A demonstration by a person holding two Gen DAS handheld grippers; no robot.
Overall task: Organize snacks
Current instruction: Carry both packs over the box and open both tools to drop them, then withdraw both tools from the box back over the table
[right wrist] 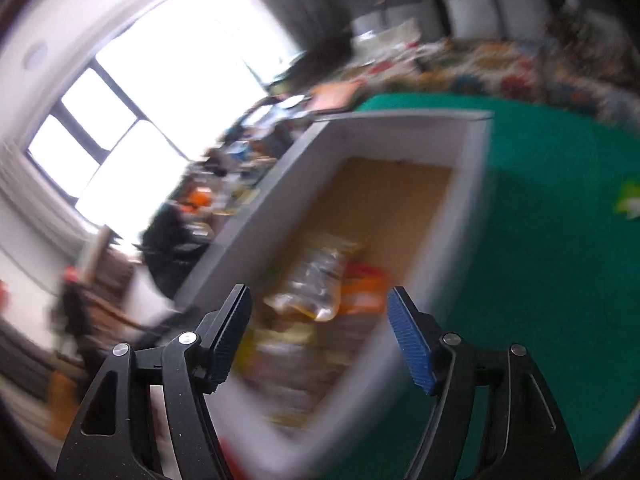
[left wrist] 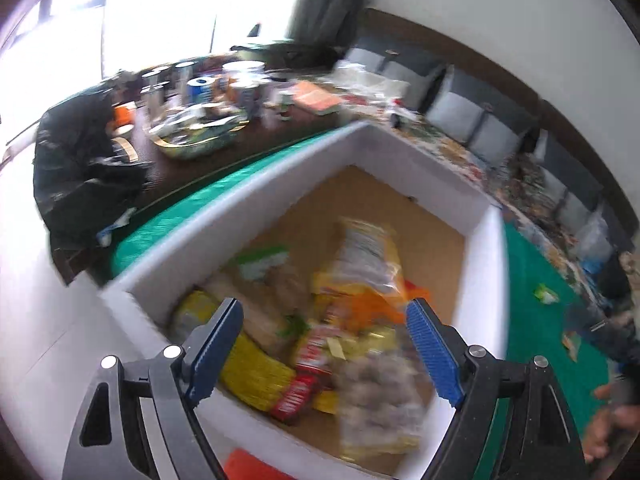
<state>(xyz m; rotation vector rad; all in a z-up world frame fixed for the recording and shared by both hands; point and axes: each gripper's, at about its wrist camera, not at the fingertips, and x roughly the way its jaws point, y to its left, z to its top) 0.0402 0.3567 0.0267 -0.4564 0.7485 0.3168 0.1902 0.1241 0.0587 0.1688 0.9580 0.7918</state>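
- Your left gripper (left wrist: pixel 326 346) hangs over the near end of the white box (left wrist: pixel 256 184), pointing down into it; jaws stand wide apart with nothing between the blue pads (left wrist: pixel 434 354).
- Your right gripper (right wrist: pixel 318 336) also points down at the box (right wrist: pixel 272 200), from its other side; jaws spread, nothing held, pads (right wrist: pixel 410 344) clear of everything.
- The snacks lie heaped inside the box on its brown floor, crowded toward the near end; the far end of the floor is bare.
- In the heap (left view): a clear bag with yellow trim (left wrist: pixel 366 260) on top, a yellow ribbed pack (left wrist: pixel 256 372) at the left, a red pack (left wrist: pixel 302 388) beside it, a pale bag of brownish pieces (left wrist: pixel 380 392) at the near right. Labels are too blurred to read.
- The right view shows the same clear bag (right wrist: pixel 316 280) in mid-box; the rest is smeared by blur.
- The box sits on a green cloth (left wrist: pixel 540 320). One small green packet (left wrist: pixel 545 294) lies on the cloth, well apart from the box (also seen from the right (right wrist: pixel 630 200)).
- Beyond the box, a dark table (left wrist: pixel 224 148) carries cans and a bowl; too blurred to itemise.
- A hand (left wrist: pixel 612 420) shows at the right edge of the left view.
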